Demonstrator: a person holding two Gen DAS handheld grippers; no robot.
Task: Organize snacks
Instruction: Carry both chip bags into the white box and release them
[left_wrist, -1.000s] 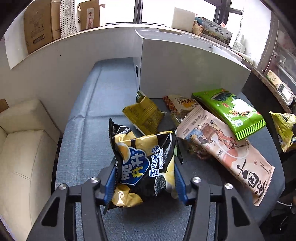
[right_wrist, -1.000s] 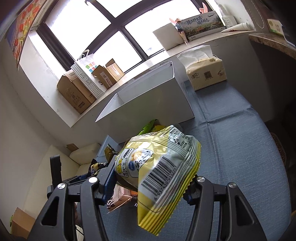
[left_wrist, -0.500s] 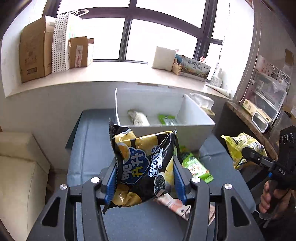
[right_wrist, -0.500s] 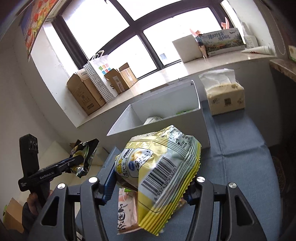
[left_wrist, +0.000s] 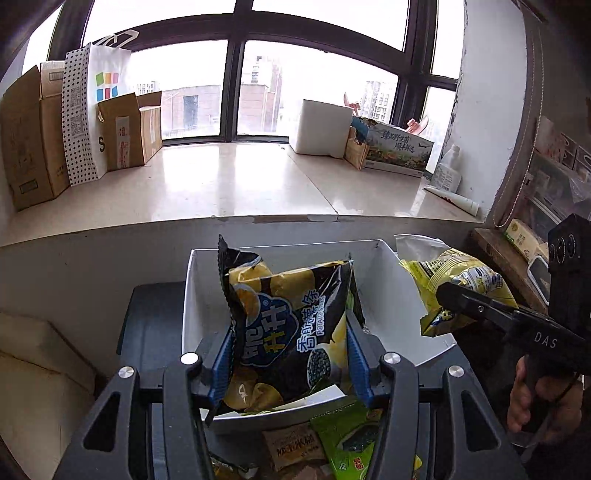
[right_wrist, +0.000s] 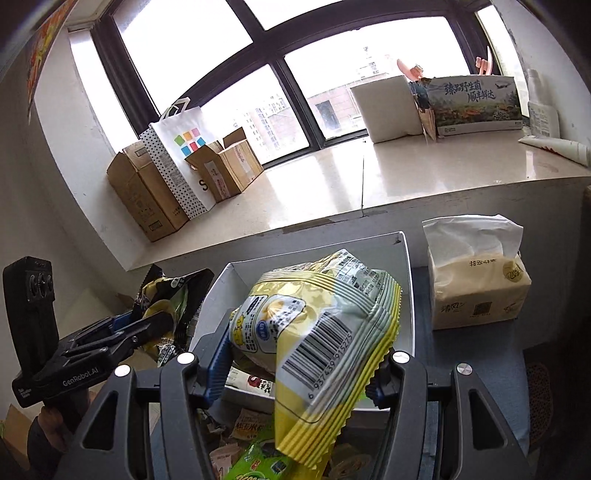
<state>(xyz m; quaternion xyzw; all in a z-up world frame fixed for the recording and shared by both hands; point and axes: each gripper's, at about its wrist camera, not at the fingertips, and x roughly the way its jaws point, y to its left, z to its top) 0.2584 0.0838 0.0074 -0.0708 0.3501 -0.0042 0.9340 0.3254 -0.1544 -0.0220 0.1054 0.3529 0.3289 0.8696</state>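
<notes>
Two bags in hand. Left wrist view: left gripper (left_wrist: 290, 354) clamped on a black-and-yellow potato chip bag (left_wrist: 291, 328), upright, over the open white box (left_wrist: 391, 295); green snack packet (left_wrist: 351, 439) on the grey table below. Right wrist view: right gripper (right_wrist: 299, 373) clamped on a yellow barcode bag (right_wrist: 321, 347) over the same box, tissue pack (right_wrist: 476, 288) beside it.

Window bay, daylight.
Dark-framed window (left_wrist: 236, 70) above a pale glossy sill (left_wrist: 221, 184); cardboard boxes (left_wrist: 129, 133) at left, white wall (left_wrist: 491, 110) at right.
</notes>
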